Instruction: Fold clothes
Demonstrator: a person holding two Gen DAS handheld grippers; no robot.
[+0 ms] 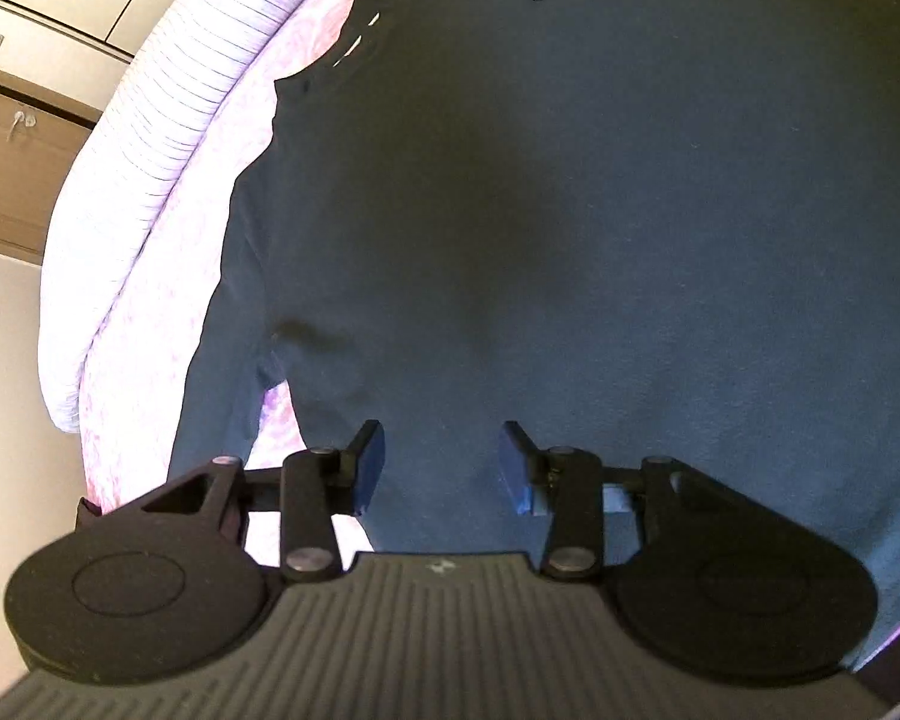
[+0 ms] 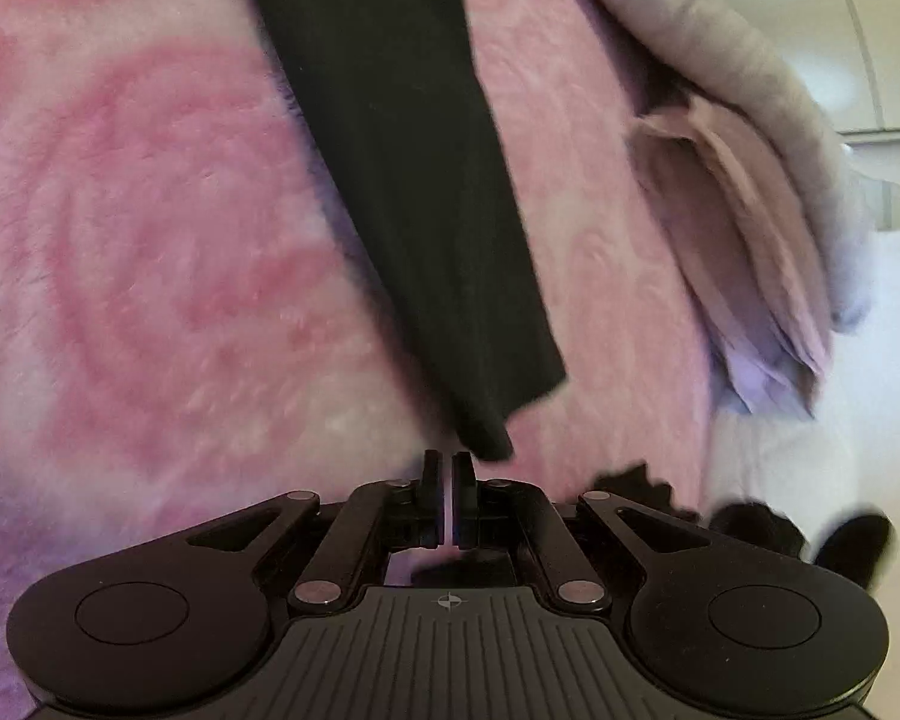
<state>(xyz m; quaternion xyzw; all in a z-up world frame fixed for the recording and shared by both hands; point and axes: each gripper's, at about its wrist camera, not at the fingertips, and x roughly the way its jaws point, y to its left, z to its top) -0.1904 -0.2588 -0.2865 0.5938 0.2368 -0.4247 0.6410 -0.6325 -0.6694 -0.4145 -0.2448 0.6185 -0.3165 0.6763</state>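
Left gripper [image 1: 441, 462] jaws apart over dark shirt [image 1: 570, 210] on pink blanket [image 2: 150, 240]; right gripper [image 2: 448, 480] closed, empty, beside sleeve [image 2: 414, 180].

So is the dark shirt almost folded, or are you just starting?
Just starting, it seems. Done: the dark shirt lies spread flat on the pink blanket. In hand: the right gripper is shut beside the tip of the long sleeve; whether it pinches the cloth I cannot tell. The left gripper hangs open over the shirt, holding nothing. Left: no fold shows yet.
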